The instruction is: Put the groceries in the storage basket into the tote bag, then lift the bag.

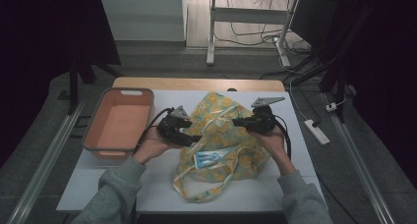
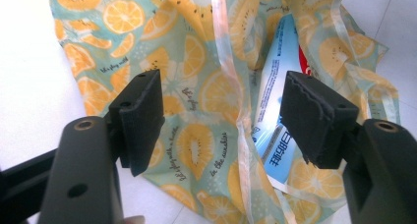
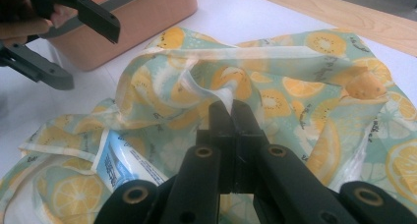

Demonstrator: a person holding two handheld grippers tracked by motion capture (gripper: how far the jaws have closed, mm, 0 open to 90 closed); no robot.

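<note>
My sleeves and forearms are coming in at the near edge of the white table (image 1: 275, 194), and everything I am working on is lying just beyond them; the fruit-print bag (image 1: 221, 135) is sprawling across the middle of the table, crumpled, its long handles trailing toward me, with the pink tub (image 1: 120, 123) sitting to its left, close by but apart; the blue-and-white packet (image 1: 209, 157) is poking out of the bag's mouth at the near side, its long axis running roughly from near-left to far-right in the left gripper view (image 2: 275, 116). My right gripper (image 3: 230, 108) is pinching a fold of the bag's rim, jaws closed tight on the cloth, and is lifting that edge up at the right; my left gripper (image 2: 223, 121) is hovering wide apart and empty, jaws straddling the handle strap and the packet's left edge. The packet is lying nearer my left gripper, just ahead and slightly right of it, so that hand seems the one to reach in, I am judging.
</note>
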